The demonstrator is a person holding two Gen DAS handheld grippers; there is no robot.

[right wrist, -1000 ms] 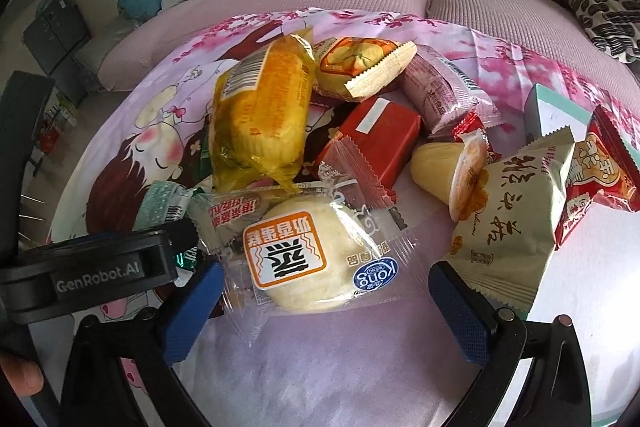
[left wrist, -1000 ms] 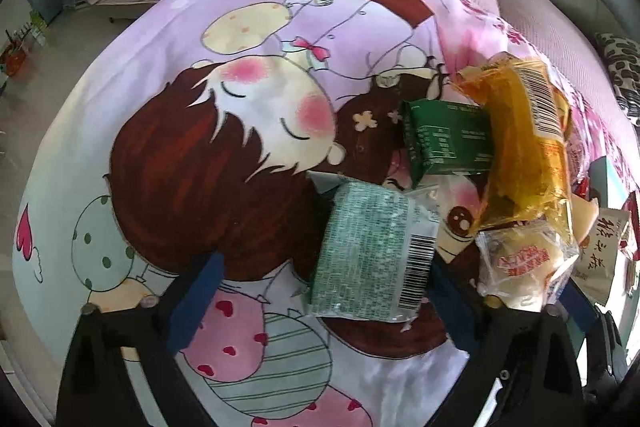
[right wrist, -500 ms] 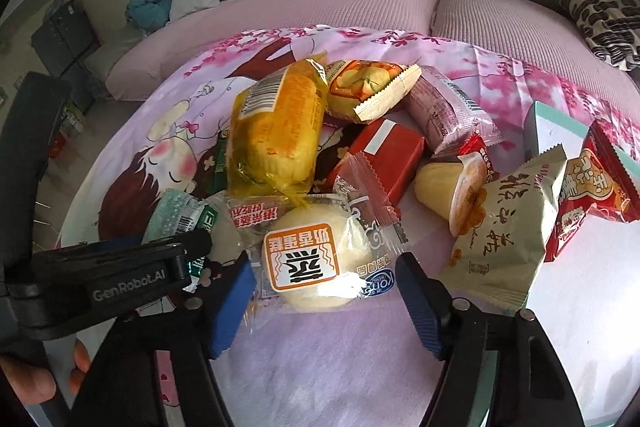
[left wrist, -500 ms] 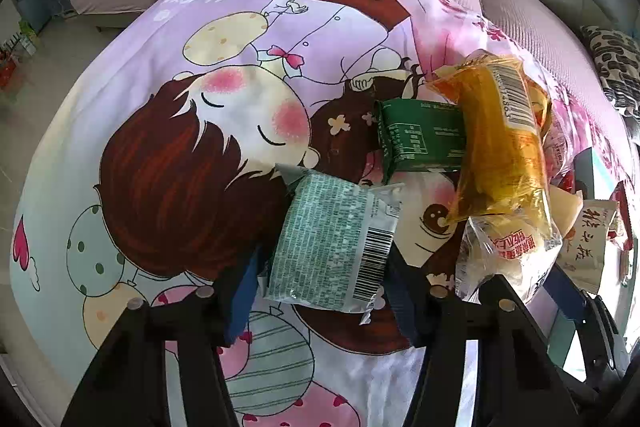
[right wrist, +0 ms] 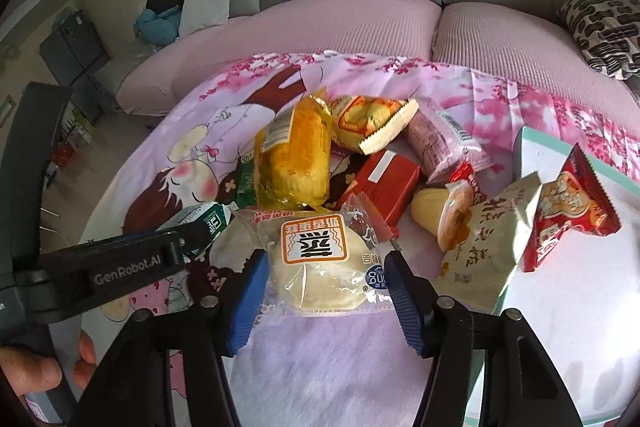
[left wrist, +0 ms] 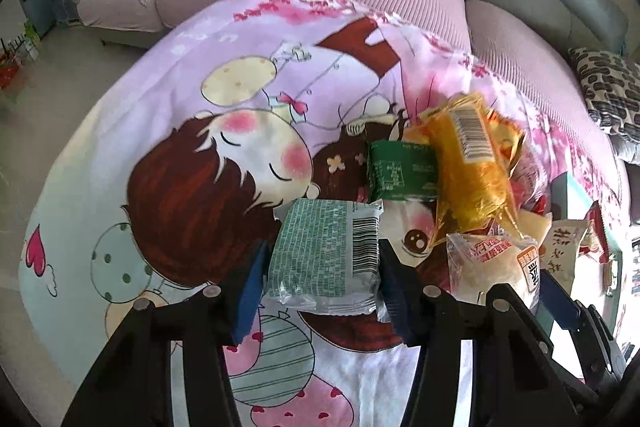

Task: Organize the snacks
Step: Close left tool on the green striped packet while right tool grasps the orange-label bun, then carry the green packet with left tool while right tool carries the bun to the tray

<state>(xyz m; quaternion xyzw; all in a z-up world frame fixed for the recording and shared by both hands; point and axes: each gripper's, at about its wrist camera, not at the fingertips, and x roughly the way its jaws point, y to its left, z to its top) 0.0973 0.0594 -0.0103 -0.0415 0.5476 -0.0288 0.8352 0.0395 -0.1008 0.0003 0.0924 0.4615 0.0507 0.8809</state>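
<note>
My left gripper point(left wrist: 322, 279) points down at the cartoon-print cloth point(left wrist: 192, 99). Its jaws are closing, and the blue pads press both sides of a pale green snack packet point(left wrist: 320, 247), which hangs just above the cloth. My right gripper point(right wrist: 325, 279) is closing too, its pads squeezing a clear-wrapped round bun point(right wrist: 316, 259) with an orange label. That bun point(left wrist: 496, 263) also shows at the right of the left wrist view. The left gripper's black body point(right wrist: 120, 267) and the green packet point(right wrist: 208, 223) appear at the left of the right wrist view.
A pile of snacks lies beyond: a yellow cake packet point(right wrist: 296, 163), a dark green packet point(left wrist: 400, 171), a red box point(right wrist: 384, 187), a jelly cup point(right wrist: 444, 215), a beige bag point(right wrist: 488, 243), a red bag point(right wrist: 568, 211). A teal-edged tray point(right wrist: 532, 147) sits right. A pink sofa point(right wrist: 320, 27) curves behind.
Both grippers went from wide open to closed on their packets. Both have risen, lifting the green packet and the bun off the cloth.
</note>
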